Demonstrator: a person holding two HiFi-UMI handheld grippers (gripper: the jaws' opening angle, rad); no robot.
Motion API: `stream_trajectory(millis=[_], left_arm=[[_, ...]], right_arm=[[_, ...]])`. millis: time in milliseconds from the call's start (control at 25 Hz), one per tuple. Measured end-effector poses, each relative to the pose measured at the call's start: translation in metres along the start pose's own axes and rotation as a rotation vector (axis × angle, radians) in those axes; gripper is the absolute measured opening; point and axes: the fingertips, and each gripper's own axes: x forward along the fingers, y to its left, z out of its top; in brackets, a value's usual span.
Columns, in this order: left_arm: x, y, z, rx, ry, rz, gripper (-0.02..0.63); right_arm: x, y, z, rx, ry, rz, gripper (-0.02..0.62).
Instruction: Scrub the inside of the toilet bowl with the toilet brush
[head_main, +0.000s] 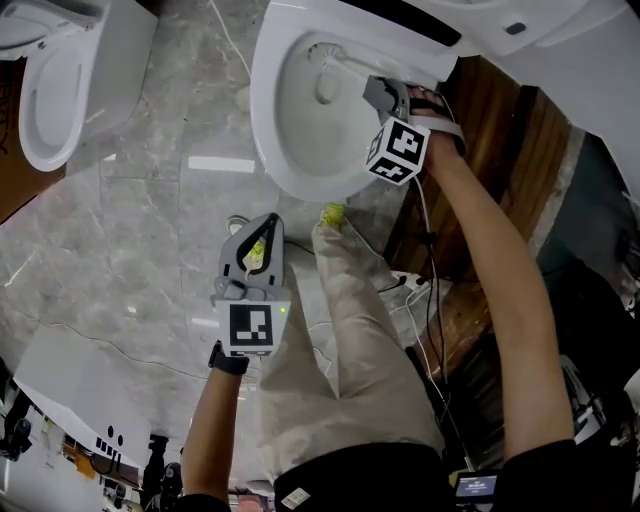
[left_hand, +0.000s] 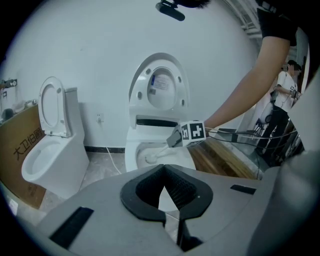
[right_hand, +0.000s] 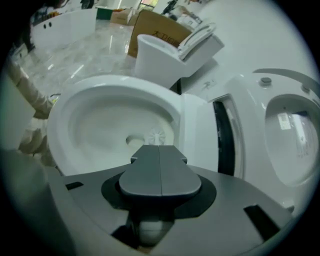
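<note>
Looking down from above, the right gripper (head_main: 378, 92) reaches over the rim of the white ceramic toilet bowl (head_main: 265, 120), jaws clamped on the handle of the white plastic toilet brush (head_main: 335, 62). The bristle head sits against the inner wall near the back, just above the drain. So the scrubbing looks to be in hand, though the bowl is plain white all round and I can't judge how much of it has been covered. The front and side walls probably remain. The left gripper (head_main: 258, 232) hangs low over the grey marble floor (head_main: 150, 220), well apart from the bowl.

From the left gripper view, its black pads meet at the tips with nothing between them: closed and idle. Beyond them the brush head (left_hand: 152, 157) lies inside the bowl (left_hand: 132, 157), under the raised white seat and lid (left_hand: 160, 90). A second white toilet (left_hand: 50, 155) stands to one side, clear of the work.

From the right gripper view, the two grey jaws are pressed flat together on the handle, and the bristles (right_hand: 156, 136) show just past their tips, beside the drain. The bowl's rim (right_hand: 90, 87) curves wide to the left, giving room to sweep. The upright seat hinge is close on the right, so strokes that way are tighter.
</note>
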Motion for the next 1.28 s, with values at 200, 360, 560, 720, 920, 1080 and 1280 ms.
stream_trajectory(millis=[200, 360, 560, 720, 920, 1080, 1280], left_arm=[[-0.007, 0.002, -0.003, -0.007, 0.007, 0.01, 0.017], [-0.013, 0.007, -0.003, -0.003, -0.012, 0.025, 0.017], [-0.025, 0.011, -0.005, -0.022, -0.018, 0.035, 0.017], [-0.031, 0.014, -0.007, -0.028, -0.024, 0.04, 0.017], [-0.037, 0.015, -0.016, -0.039, -0.019, 0.04, 0.018], [-0.036, 0.014, -0.029, -0.05, 0.001, 0.038, 0.017], [-0.027, 0.007, -0.031, -0.056, 0.008, 0.029, 0.017]], right_arm=[[0.008, 0.033, -0.03, 0.028, 0.134, 0.145, 0.161], [-0.007, 0.042, -0.03, 0.132, 0.18, 0.149, 0.161], [-0.036, 0.06, -0.03, 0.208, 0.23, 0.2, 0.162], [-0.058, 0.079, -0.023, 0.294, 0.23, 0.279, 0.163], [-0.078, 0.101, -0.005, 0.487, 0.207, 0.394, 0.163], [-0.088, 0.119, 0.033, 0.714, 0.163, 0.482, 0.163], [-0.082, 0.108, 0.061, 0.793, 0.13, 0.458, 0.163]])
